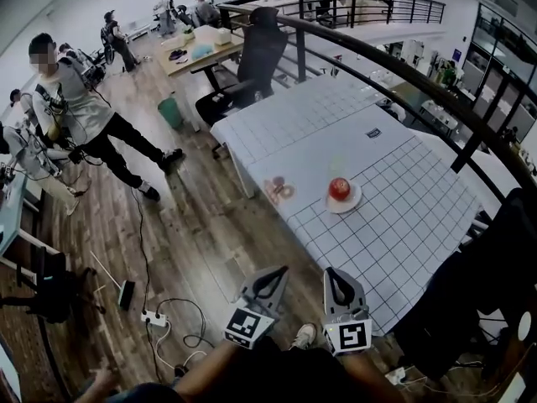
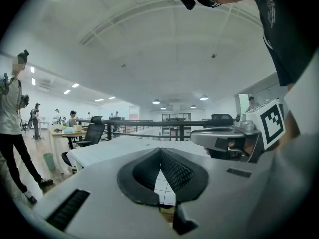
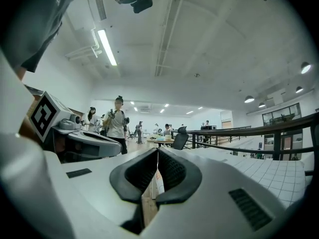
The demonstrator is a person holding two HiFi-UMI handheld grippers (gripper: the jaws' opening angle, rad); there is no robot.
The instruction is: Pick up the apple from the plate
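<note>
Closed left hand-held gripper point(image 1: 281, 269), apple point(image 1: 339, 189) on plate point(image 1: 351, 204)

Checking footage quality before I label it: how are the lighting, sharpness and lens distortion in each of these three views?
Head view: heavy fisheye bends the railing; even light, apple small but sharp. Left gripper view: dark round vignette, left tool fills the foreground, room beyond clear. Right gripper view: same vignette, ceiling strip light blown out.

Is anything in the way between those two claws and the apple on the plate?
Nothing visible. Only floor and bare checked tablecloth lie between the apple on its plate and the left gripper and right gripper, both shut. A small pinkish item lies left of the plate, off the path.
</note>
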